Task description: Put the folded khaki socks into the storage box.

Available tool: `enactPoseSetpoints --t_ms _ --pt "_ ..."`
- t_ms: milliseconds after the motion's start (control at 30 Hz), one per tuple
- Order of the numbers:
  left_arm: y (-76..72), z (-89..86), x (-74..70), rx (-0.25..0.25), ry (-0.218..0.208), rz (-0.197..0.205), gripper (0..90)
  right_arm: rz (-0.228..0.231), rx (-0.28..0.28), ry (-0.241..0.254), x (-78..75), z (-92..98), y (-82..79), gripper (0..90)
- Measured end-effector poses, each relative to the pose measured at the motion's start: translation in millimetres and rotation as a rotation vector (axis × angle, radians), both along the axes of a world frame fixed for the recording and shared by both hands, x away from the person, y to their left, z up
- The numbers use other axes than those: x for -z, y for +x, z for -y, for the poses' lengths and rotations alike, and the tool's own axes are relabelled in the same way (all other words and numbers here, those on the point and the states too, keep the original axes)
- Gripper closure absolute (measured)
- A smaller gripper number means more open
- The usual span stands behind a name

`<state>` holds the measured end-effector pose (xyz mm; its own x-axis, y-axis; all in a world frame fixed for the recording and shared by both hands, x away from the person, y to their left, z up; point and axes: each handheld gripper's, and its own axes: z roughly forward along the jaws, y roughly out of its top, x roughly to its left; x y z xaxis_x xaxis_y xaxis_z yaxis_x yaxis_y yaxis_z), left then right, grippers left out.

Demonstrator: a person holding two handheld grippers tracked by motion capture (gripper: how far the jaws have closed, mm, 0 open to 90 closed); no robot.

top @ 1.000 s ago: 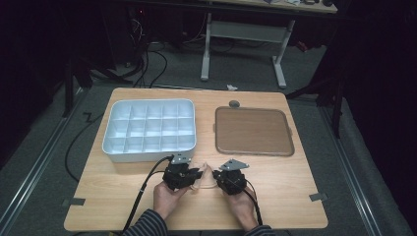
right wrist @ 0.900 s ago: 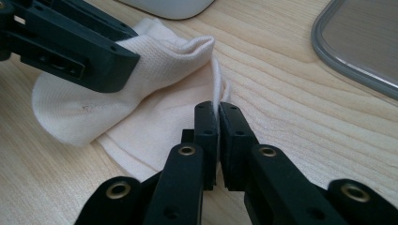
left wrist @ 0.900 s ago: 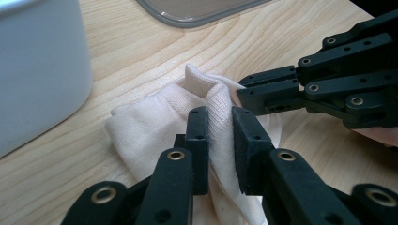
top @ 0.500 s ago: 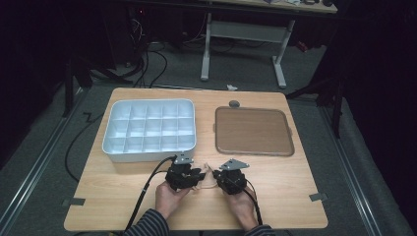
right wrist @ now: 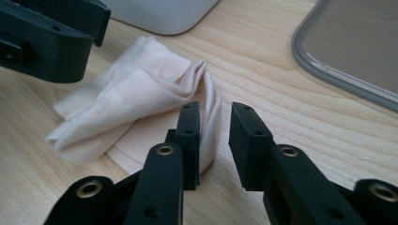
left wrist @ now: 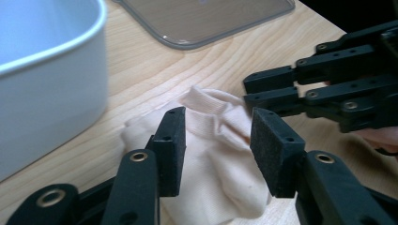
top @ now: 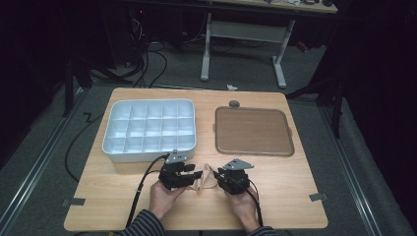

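Note:
A small cream knitted cloth (top: 206, 179) lies crumpled on the wooden table (top: 295, 196) between my two grippers. My left gripper (top: 198, 174) points right at it; its jaws have just been opening. In the left gripper view the left gripper (left wrist: 218, 133) stands open, with the cloth (left wrist: 206, 105) lying slack between the pads. My right gripper (top: 218, 175) points left and has also just been opening. In the right gripper view the right gripper (right wrist: 216, 117) is open, and a fold of the cloth (right wrist: 136, 98) rests against its left pad.
A white tray (top: 147, 152) with several empty compartments stands just behind the left gripper. A brown flat lid (top: 253, 130) with a grey rim lies behind the right gripper. A small dark round object (top: 234, 103) sits near the table's far edge. Cables trail off the near edge.
Both grippers' jaws have opened and let the cloth go slack on the table. The hands have hardly shifted.

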<state>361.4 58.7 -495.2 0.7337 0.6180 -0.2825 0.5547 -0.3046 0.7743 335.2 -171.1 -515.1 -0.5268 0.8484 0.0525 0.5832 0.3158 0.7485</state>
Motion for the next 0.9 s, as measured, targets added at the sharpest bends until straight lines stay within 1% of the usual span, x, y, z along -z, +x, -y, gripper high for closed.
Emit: enactPoseSetpoints --t_ms 167,233,267,333,400,500,600,700,800,900 --pt "0.9 -10.3 2.9 -0.054 0.012 -0.003 53.3 0.008 0.008 0.016 -5.8 3.3 -4.6 66.5" --pt "1.8 -15.8 6.8 -0.088 0.032 -0.012 51.4 0.012 0.006 0.024 -7.8 3.2 -5.9 62.7" --pt "2.0 -17.1 8.1 -0.096 0.036 -0.016 50.6 0.012 0.006 0.028 -9.7 2.2 -6.9 60.7" --pt "2.2 -20.0 11.4 -0.111 0.049 -0.026 49.7 0.019 0.003 0.03 -12.3 0.2 -7.9 57.9" --pt "1.9 -21.4 13.8 -0.115 0.062 -0.03 48.5 0.031 -0.006 0.026 -16.6 -3.7 -9.3 54.5" --pt "1.4 -21.2 18.8 -0.124 0.086 -0.03 47.0 0.048 -0.028 0.028 -22.4 -11.8 -11.0 51.5" --pt "2.5 -19.5 24.1 -0.131 0.109 -0.044 45.8 0.052 -0.047 0.016 -26.2 -22.3 -11.3 48.7" --pt "3.0 -17.9 27.3 -0.134 0.107 -0.049 44.7 0.055 -0.061 -0.001 -26.6 -32.2 -9.8 45.8" --pt "2.5 -16.7 27.7 -0.134 0.109 -0.043 44.0 0.047 -0.067 -0.029 -22.9 -40.9 -6.7 44.0" --pt "2.4 -16.1 28.4 -0.132 0.124 -0.035 44.0 0.03 -0.062 -0.061 -17.7 -44.9 -3.5 44.0"
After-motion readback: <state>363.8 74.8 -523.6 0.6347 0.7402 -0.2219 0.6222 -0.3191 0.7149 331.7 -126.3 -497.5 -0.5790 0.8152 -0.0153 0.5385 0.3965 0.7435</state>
